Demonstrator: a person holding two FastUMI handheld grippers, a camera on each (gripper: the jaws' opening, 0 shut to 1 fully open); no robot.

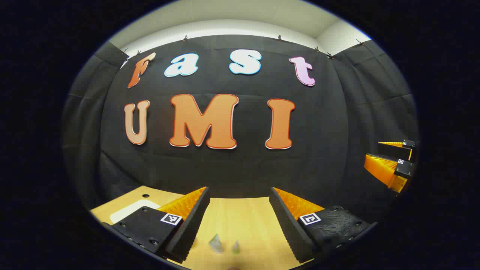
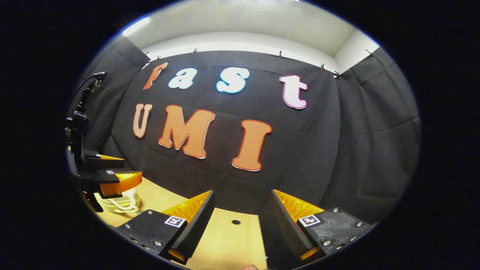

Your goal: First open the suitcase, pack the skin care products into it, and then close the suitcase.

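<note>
I hold both tools raised toward the booth wall: my left gripper [image 1: 239, 221] and right gripper [image 2: 242, 225] stand wide, holding nothing. Suitcase and skin care products: I cannot tell where. Descending blind, I risk striking the pale wooden tabletop [image 1: 240, 217]. The right gripper view adds a coiled white cable [image 2: 120, 202].

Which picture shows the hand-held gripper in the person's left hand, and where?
Left gripper view: left hand-held gripper at bottom centre, fingers apart over the wooden table.
Right gripper view: same gripper at far left, beside a white coil.
Shared landmark: the black cloth wall.
</note>
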